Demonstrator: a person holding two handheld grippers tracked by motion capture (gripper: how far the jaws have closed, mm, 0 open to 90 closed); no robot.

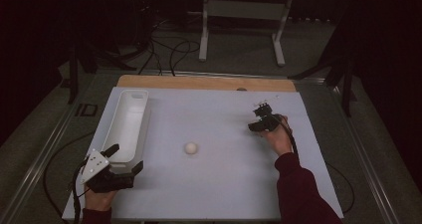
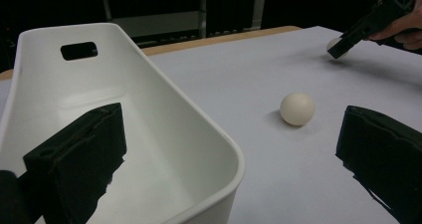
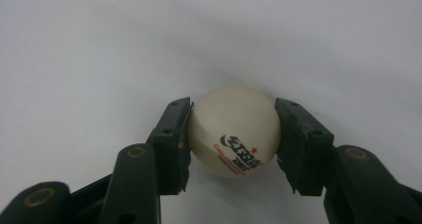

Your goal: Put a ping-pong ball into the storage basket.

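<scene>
My right gripper (image 3: 234,115) is shut on a cream table-tennis ball (image 3: 234,134) with a black and red logo; both pads press its sides as it rests on the white table. In the high view this gripper (image 1: 253,128) sits at the right of the table, pointing left. The left gripper view shows it (image 2: 340,49) far off over the same ball (image 2: 331,43). A second plain ball (image 1: 191,148) (image 2: 297,108) lies loose mid-table. My left gripper (image 1: 125,158) (image 2: 229,157) stands open at the near left, its jaws astride the near end of a white bin (image 1: 130,115) (image 2: 164,99).
The bin is long and has nothing in it, with a handle slot (image 2: 78,50) at its far end; it runs along the table's left side. The white table top (image 1: 224,184) has a wooden strip (image 1: 199,82) at its back edge. A white stand (image 1: 244,15) and cables lie on the floor beyond.
</scene>
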